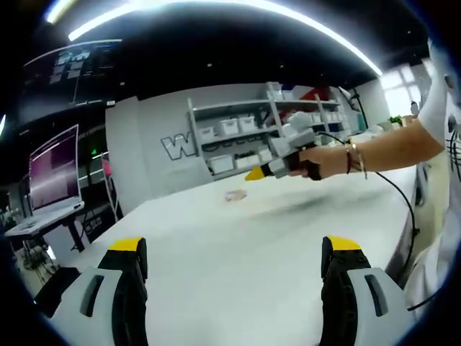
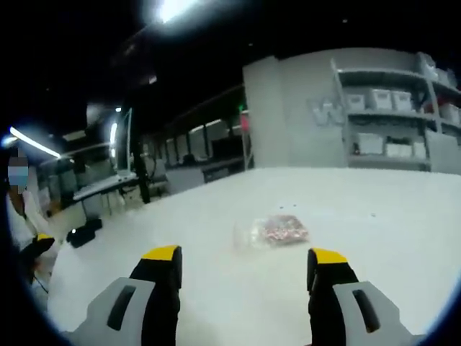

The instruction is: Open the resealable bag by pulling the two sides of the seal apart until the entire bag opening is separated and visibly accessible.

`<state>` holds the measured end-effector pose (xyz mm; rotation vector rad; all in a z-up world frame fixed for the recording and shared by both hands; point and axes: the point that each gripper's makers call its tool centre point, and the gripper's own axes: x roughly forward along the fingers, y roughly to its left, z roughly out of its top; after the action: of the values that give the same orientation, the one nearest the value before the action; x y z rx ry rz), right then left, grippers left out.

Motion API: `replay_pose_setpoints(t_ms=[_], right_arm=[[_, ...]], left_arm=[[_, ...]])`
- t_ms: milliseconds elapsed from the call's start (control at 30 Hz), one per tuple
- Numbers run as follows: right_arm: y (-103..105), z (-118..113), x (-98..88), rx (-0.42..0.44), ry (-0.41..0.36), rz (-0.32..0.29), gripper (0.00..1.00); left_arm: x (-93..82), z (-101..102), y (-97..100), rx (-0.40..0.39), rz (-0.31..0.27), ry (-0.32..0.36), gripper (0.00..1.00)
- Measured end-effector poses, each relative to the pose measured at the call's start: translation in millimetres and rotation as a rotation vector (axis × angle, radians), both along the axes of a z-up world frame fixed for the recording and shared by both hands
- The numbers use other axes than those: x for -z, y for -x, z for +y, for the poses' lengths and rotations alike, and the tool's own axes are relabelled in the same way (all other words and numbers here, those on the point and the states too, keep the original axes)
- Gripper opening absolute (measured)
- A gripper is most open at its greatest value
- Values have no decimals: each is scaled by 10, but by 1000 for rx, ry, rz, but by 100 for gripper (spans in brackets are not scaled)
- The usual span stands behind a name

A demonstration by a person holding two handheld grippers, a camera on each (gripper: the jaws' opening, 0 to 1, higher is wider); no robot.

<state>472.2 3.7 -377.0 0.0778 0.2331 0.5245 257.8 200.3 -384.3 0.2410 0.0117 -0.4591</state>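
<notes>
A small clear resealable bag (image 2: 274,231) with reddish contents lies flat on the white table (image 2: 374,216), ahead of my right gripper (image 2: 245,263), whose jaws stand open and apart from it. From the left gripper view the same bag (image 1: 235,194) is a small blurred patch far across the table. My left gripper (image 1: 234,252) is open with nothing between its jaws. The right gripper (image 1: 263,171), held by a person's hand (image 1: 317,160), hovers above the table near the bag.
Grey shelves with white bins (image 1: 238,137) stand behind the table. A laptop on a stand (image 1: 50,180) sits at the left. A cable (image 1: 400,194) trails from the right gripper. A person (image 2: 21,209) stands at the far left.
</notes>
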Motion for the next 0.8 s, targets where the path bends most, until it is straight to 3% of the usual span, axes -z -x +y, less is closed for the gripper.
replay_pose_setpoints(t_ms=[800], right_arm=[[339, -220, -24, 4, -62, -20, 69]], left_arm=[[78, -8, -2, 1, 15, 3, 100]])
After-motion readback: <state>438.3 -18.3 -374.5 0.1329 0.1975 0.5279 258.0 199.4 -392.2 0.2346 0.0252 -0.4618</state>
